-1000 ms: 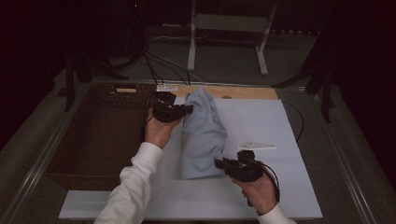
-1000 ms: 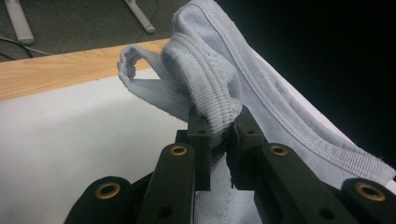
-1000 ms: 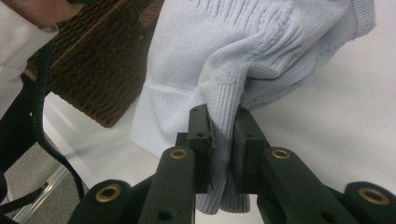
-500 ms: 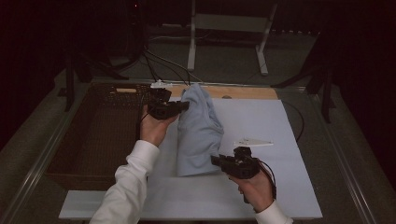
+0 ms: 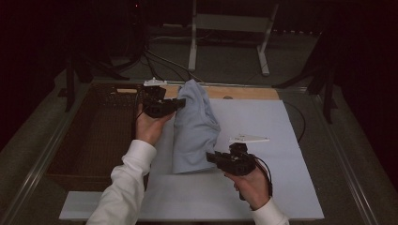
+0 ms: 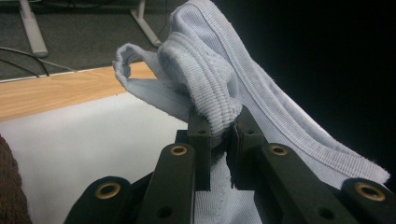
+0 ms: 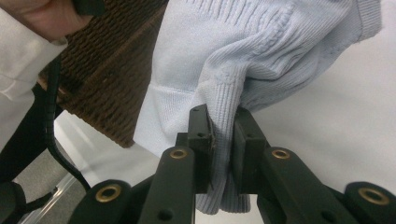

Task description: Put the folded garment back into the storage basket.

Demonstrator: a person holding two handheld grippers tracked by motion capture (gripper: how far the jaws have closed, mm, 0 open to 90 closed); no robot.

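Sweater [image 5: 195, 126] pinched by both tongs, beside basket [image 5: 94, 136]; board [image 5: 281, 136] right side free.

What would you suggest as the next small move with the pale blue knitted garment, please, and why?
Probably draw the two claws apart to stretch it flat over the white board. The left claw pinches the pale blue knitted garment at its far ribbed edge, the right claw at its near edge, and the cloth between them hangs bunched and creased, with the brown woven basket close beside it.
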